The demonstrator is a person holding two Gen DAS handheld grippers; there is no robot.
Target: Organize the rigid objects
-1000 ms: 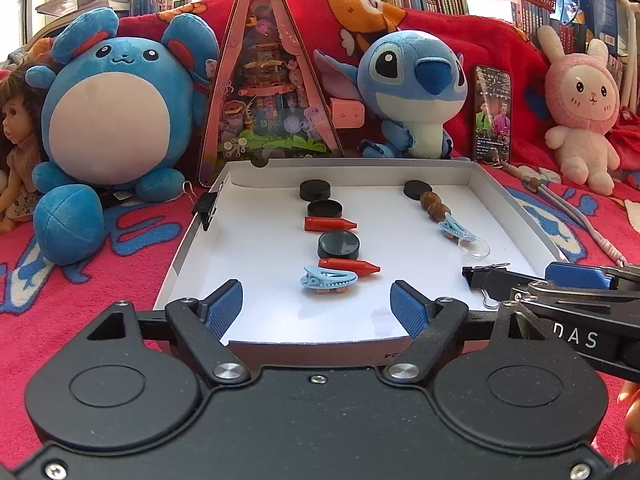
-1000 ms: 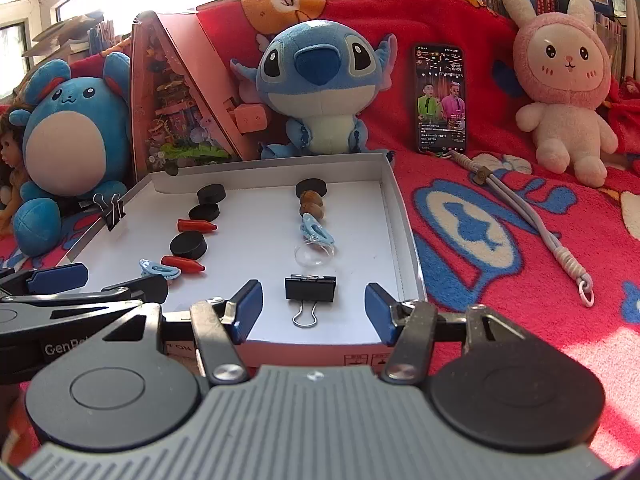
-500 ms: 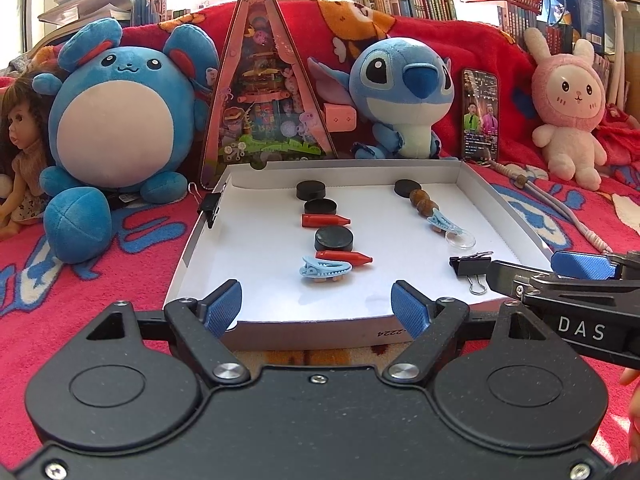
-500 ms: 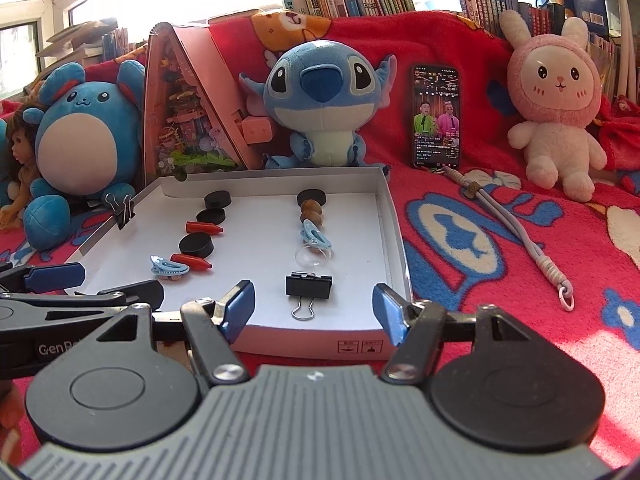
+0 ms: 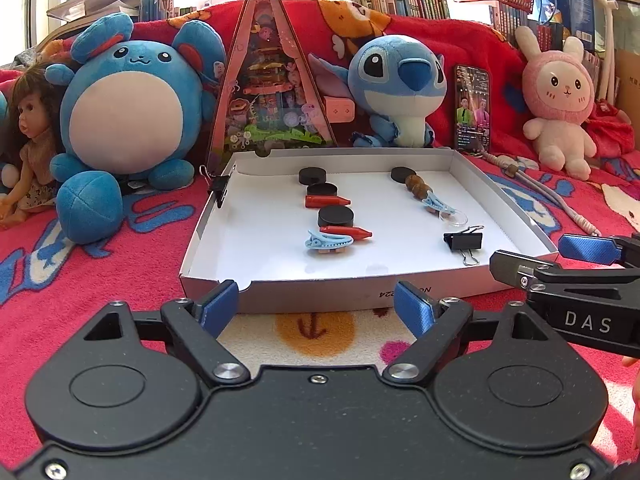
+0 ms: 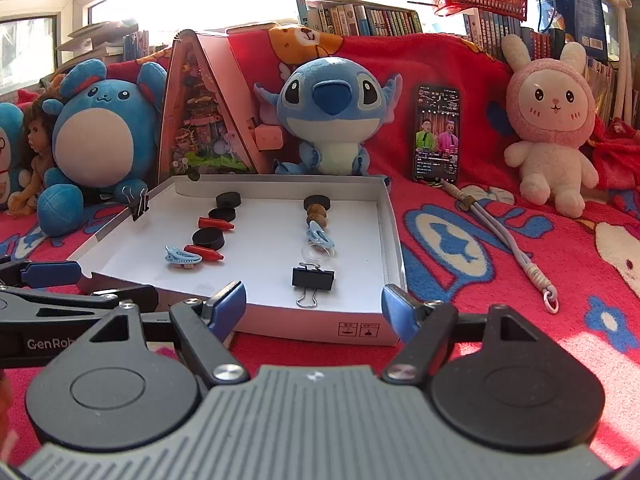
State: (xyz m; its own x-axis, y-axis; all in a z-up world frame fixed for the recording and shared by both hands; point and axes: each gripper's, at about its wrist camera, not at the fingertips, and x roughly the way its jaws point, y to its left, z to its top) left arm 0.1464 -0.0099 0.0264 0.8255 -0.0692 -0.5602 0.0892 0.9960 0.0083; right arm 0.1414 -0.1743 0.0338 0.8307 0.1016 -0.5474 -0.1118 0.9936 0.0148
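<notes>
A shallow white box [image 5: 280, 292] [image 6: 312, 322] lies on the red blanket. Inside, two lines of small objects run front to back. The left line has black discs [image 5: 336, 217], red crayons [image 5: 346, 232] and a blue hair clip [image 5: 329, 241] [image 6: 182, 256]. The right line has a black disc, brown beads [image 6: 316, 216], a blue clip [image 5: 436, 203], a clear disc and a black binder clip [image 5: 463, 241] [image 6: 313, 279]. My left gripper [image 5: 316, 307] is open and empty, in front of the box. My right gripper [image 6: 314, 306] is open and empty at the box's front edge.
Plush toys stand behind the box: a blue round one [image 5: 128, 116], a blue alien [image 5: 400, 88], a pink rabbit [image 5: 558, 108]. A triangular toy box [image 5: 272, 92], a phone [image 6: 437, 134], a doll [image 5: 30, 140] and a cord [image 6: 508, 248] are nearby. A binder clip [image 5: 219, 188] grips the box's left wall.
Both grippers have drawn back from over the box to in front of its near edge. The objects in the box have not moved.
</notes>
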